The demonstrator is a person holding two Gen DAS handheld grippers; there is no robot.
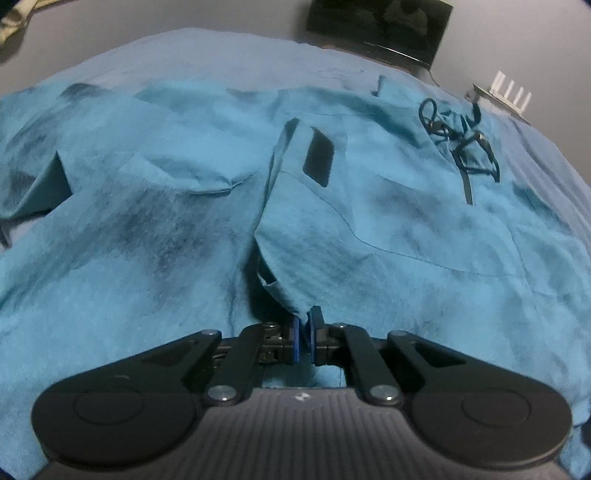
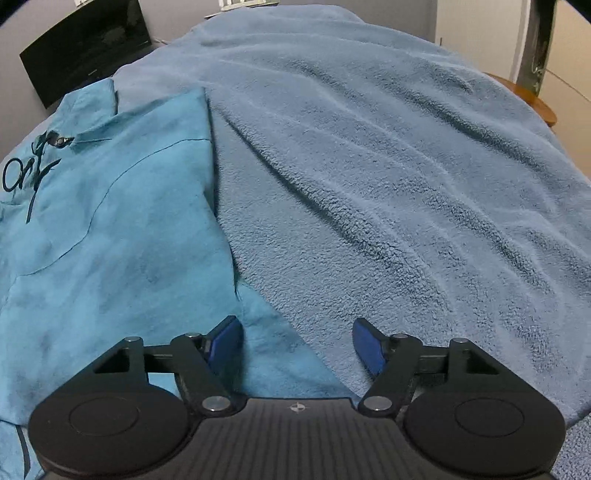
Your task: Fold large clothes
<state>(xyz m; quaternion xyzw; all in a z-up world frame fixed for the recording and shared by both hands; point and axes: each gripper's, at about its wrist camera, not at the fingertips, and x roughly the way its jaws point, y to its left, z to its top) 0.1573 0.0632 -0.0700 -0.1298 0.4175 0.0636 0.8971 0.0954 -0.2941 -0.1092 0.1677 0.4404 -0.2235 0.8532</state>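
A large teal jacket (image 1: pixel 388 206) lies spread and rumpled over the blue fleece blanket (image 2: pixel 388 166), with a dark drawstring (image 1: pixel 461 140) near its collar and a dark patch on one flap. My left gripper (image 1: pixel 305 325) is shut on a low corner of the jacket's front edge, the cloth pinched between the blue pads. In the right wrist view the jacket's (image 2: pixel 110 229) right edge runs down toward my right gripper (image 2: pixel 297 343), whose jaws stand apart over that edge where it meets the blanket; the pads touch no cloth.
A dark monitor (image 1: pixel 380 26) stands beyond the far edge of the bed, with a white router (image 1: pixel 506 96) beside it. A round wooden table (image 2: pixel 532 96) and a dark post are at the far right.
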